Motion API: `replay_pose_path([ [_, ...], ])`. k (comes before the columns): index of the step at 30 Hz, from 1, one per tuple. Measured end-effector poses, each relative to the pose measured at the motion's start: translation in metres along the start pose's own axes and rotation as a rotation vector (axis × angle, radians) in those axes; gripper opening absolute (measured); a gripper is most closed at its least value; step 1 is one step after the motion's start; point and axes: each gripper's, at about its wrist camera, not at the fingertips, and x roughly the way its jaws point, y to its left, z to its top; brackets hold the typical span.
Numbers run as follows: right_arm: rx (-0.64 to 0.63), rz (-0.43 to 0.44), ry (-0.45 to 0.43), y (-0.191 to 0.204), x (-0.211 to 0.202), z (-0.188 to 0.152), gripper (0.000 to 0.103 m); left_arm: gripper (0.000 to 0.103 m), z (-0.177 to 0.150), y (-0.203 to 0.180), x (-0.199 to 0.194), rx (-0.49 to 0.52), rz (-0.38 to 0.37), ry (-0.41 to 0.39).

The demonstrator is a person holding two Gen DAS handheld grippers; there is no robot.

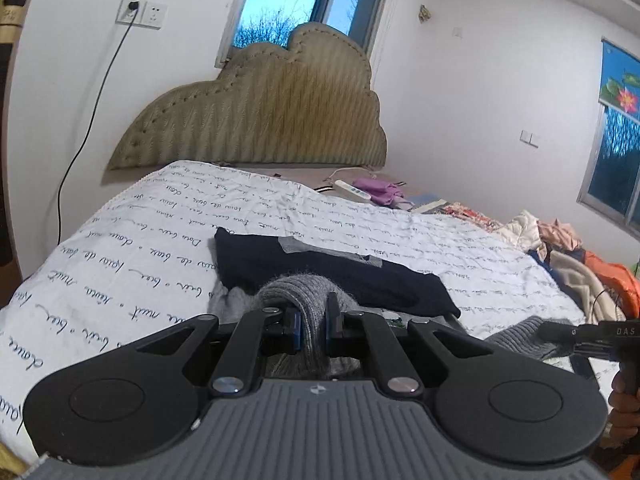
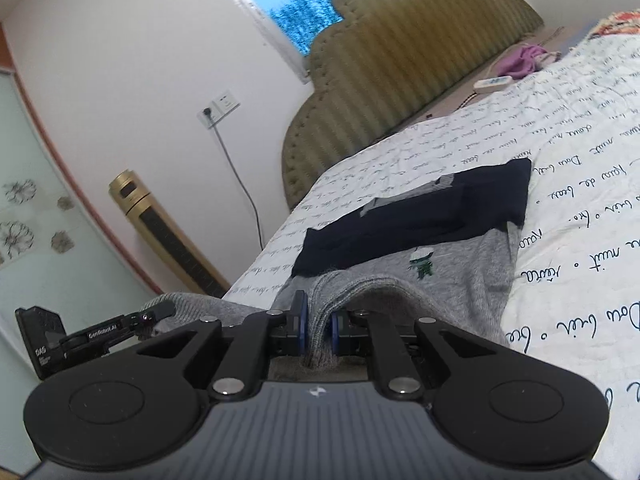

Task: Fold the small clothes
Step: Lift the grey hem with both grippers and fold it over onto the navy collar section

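A grey knitted sweater (image 2: pixel 460 264) with a small green and white emblem lies on the bed, and a dark navy folded garment (image 2: pixel 424 216) rests on its far part. My left gripper (image 1: pixel 313 330) is shut on a fold of the grey sweater (image 1: pixel 304 292) near its near edge. My right gripper (image 2: pixel 319 330) is shut on another fold of the same sweater. The right gripper also shows at the right edge of the left wrist view (image 1: pixel 576 336), and the left gripper shows at the left of the right wrist view (image 2: pixel 160 314). The navy garment (image 1: pixel 320 268) lies just beyond the left gripper.
The bed has a white cover with script writing (image 1: pixel 132 252) and a padded olive headboard (image 1: pixel 272 112). A heap of clothes (image 1: pixel 572 256) lies at the bed's right side. A remote (image 1: pixel 352 191) and a purple cloth (image 1: pixel 380 190) lie near the headboard. A gold tower appliance (image 2: pixel 160 224) stands by the wall.
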Motion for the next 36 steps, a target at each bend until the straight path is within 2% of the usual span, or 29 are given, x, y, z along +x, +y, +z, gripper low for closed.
replay_pose_path([
  [6,-0.006,-0.049,-0.010,-0.008,0.016,0.012,0.011,0.010,0.012,-0.007,0.039,0.041,0.046,0.062],
  [10,0.010,-0.077,-0.035,-0.017,0.030,0.023,0.011,0.010,0.023,-0.009,0.075,0.039,0.121,0.141],
  [14,0.012,-0.149,-0.070,-0.023,0.048,0.033,0.011,0.010,0.029,-0.010,0.113,0.049,0.191,0.185],
  [17,-0.015,-0.199,-0.091,-0.024,0.063,0.039,0.011,0.010,0.031,-0.015,0.130,0.066,0.213,0.205],
  [20,-0.064,-0.260,-0.101,-0.022,0.075,0.042,0.011,0.010,0.035,-0.019,0.139,0.081,0.220,0.213],
  [36,-0.001,-0.246,-0.169,-0.029,0.079,0.068,0.012,0.010,0.067,-0.023,0.155,0.104,0.254,0.175],
])
